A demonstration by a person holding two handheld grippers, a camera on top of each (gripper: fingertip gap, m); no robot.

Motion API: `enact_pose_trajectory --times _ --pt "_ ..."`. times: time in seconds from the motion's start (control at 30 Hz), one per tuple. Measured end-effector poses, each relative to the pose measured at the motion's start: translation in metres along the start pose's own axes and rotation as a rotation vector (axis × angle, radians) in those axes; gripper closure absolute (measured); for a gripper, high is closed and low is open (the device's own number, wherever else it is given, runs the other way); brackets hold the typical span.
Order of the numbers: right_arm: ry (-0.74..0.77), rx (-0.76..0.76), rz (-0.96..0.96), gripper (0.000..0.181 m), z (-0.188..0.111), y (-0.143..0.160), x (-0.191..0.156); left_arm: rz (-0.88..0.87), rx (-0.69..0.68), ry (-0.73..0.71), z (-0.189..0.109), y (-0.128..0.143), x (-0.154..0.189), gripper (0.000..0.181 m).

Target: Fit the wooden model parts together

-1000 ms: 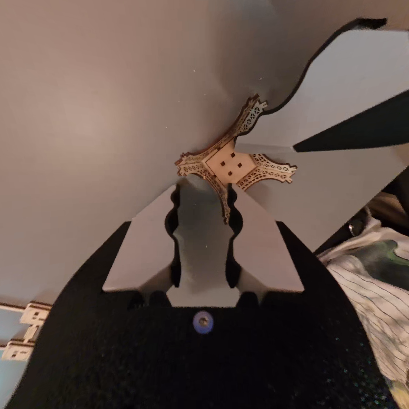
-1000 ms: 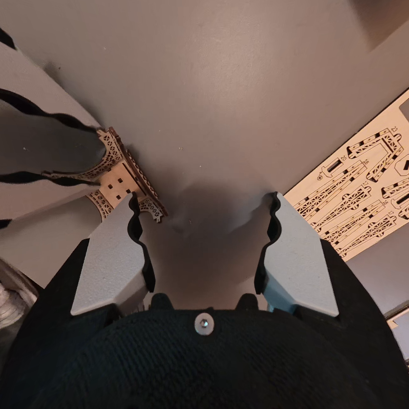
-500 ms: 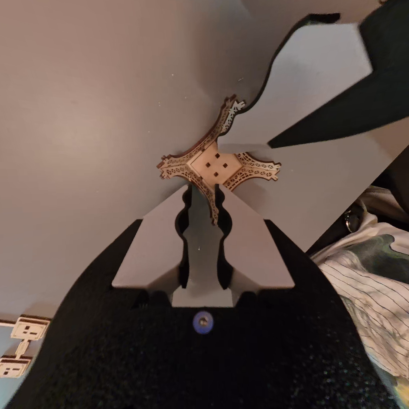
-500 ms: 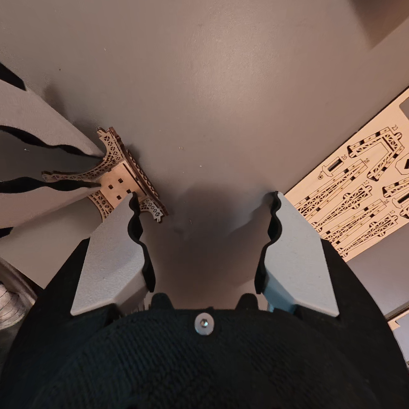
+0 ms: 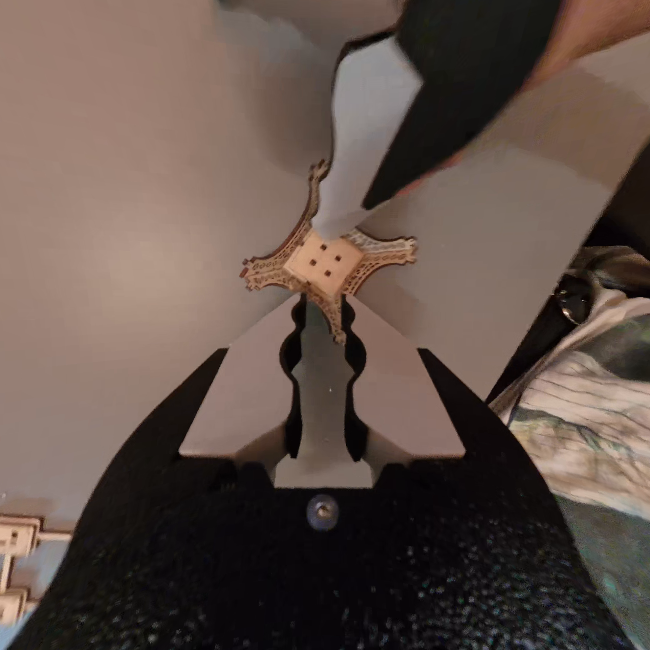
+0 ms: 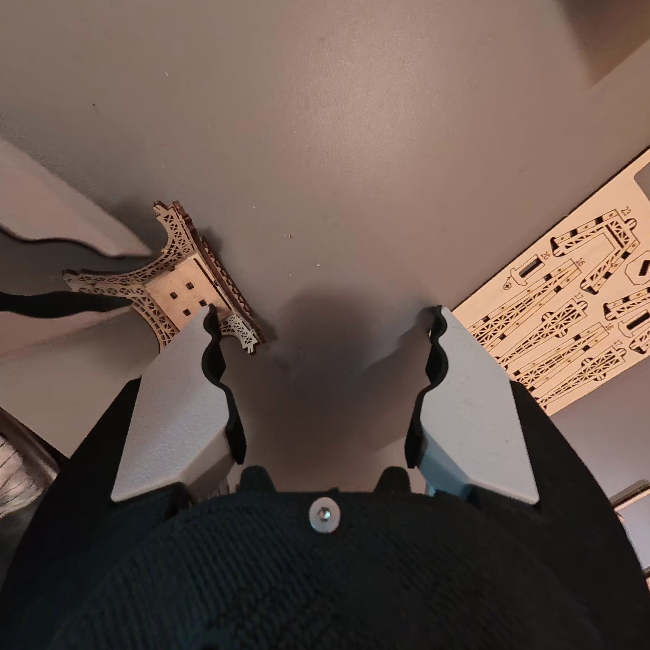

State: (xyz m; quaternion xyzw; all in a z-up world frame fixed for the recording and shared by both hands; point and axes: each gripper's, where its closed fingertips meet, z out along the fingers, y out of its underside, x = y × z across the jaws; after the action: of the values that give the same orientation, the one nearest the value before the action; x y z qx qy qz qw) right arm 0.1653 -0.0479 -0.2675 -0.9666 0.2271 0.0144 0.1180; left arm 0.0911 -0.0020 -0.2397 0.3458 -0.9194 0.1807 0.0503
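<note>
The wooden tower base (image 5: 325, 264), a square platform with four lattice legs, stands on the grey table (image 5: 140, 176). My left gripper (image 5: 323, 304) is shut on the leg that points toward it. My right gripper (image 6: 323, 311) is open wide. Its left fingertip (image 6: 197, 323) rests on the edge of the platform (image 6: 176, 285); the same finger (image 5: 365, 123) comes down from the upper right in the left wrist view. The left gripper's fingers (image 6: 52, 218) show at the left of the right wrist view, around the far leg.
A flat wooden sheet of uncut lattice parts (image 6: 562, 299) lies on the table to the right. Small loose wooden pieces (image 5: 14, 541) lie at the lower left. Striped cloth (image 5: 580, 404) hangs off the table's right edge.
My left gripper's fingers have closed in on the model's near leg. The right gripper's finger has slid from the model's side onto the top platform, and the model has turned slightly.
</note>
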Motion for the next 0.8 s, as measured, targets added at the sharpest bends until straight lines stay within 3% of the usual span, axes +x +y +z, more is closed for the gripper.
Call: enact_pose_trajectory --times 0.07,0.13,0.2,0.43,0.8 --pt "-0.001 0.009 -0.006 0.063 0.000 0.000 0.000 0.074 0.125 0.090 -0.015 -0.013 0.013 0.181" --pt "-0.001 0.013 -0.006 0.062 0.000 -0.001 0.000 0.195 0.222 0.172 -0.025 -0.020 0.028 0.181" --pt "-0.001 0.018 -0.005 0.062 0.000 -0.001 0.000 0.377 0.251 0.156 -0.024 -0.018 0.033 0.181" --pt "-0.001 0.006 -0.005 0.062 0.000 0.000 0.001 0.770 0.208 -0.042 -0.009 -0.021 0.024 0.181" --pt "-0.001 -0.001 -0.005 0.062 0.000 0.000 0.001 0.911 -0.001 -0.108 0.018 -0.010 0.010 0.181"
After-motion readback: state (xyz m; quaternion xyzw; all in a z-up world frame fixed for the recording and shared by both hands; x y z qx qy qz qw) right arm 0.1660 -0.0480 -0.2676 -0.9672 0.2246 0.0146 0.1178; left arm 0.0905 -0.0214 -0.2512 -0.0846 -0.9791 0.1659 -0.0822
